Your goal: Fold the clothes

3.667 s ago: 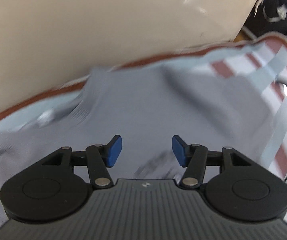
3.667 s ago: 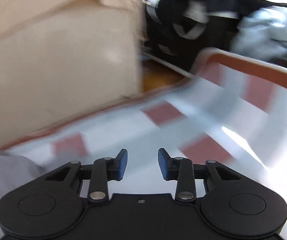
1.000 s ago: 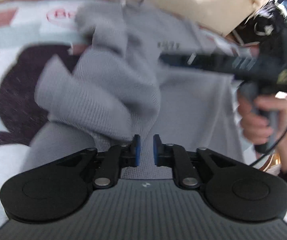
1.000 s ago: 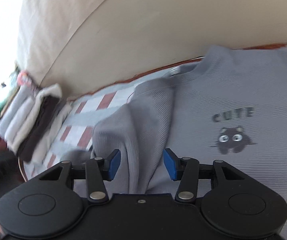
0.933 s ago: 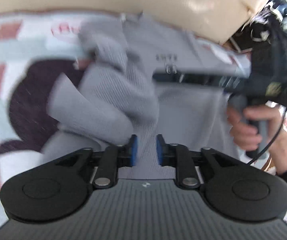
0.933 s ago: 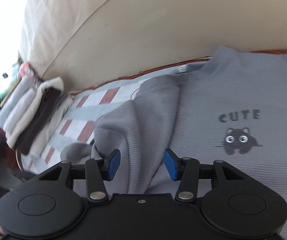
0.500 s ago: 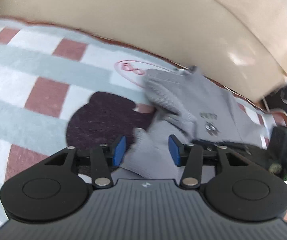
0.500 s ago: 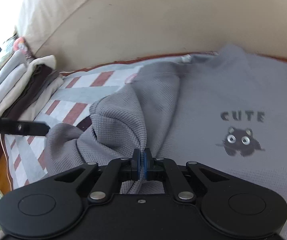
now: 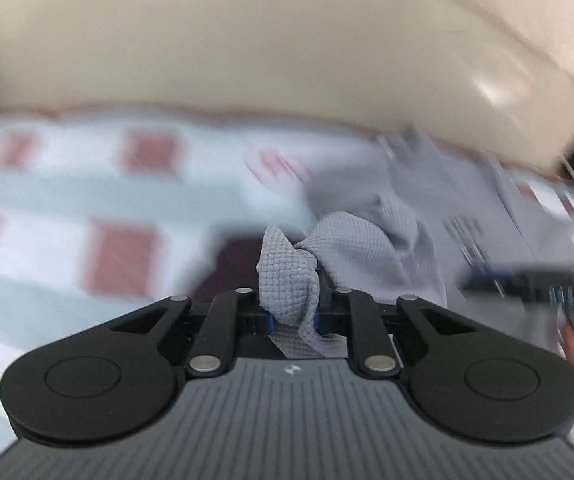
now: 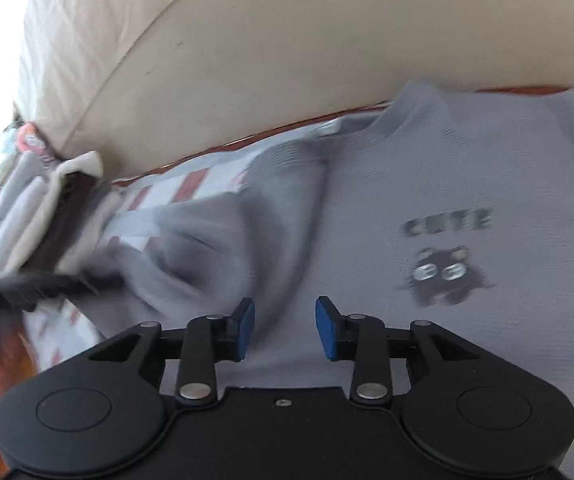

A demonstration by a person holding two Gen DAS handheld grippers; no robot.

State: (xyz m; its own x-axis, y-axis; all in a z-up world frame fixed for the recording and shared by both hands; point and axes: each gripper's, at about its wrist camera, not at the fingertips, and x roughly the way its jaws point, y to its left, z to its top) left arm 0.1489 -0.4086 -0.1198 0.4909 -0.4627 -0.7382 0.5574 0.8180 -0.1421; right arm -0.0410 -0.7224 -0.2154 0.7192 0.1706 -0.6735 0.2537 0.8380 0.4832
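Waffle-knit grey cloth sweater (image 9: 291,268); glossy smooth beige cushion (image 9: 287,40).

Grey waffle-knit shirt (image 10: 467,168) front-up, "CUTE" print, sleeve bunched.

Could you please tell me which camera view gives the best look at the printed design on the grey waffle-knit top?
The right wrist view: the dark cat print and lettering face the camera, slightly blurred. The left wrist view shows that print only as small smeared marks at the right.
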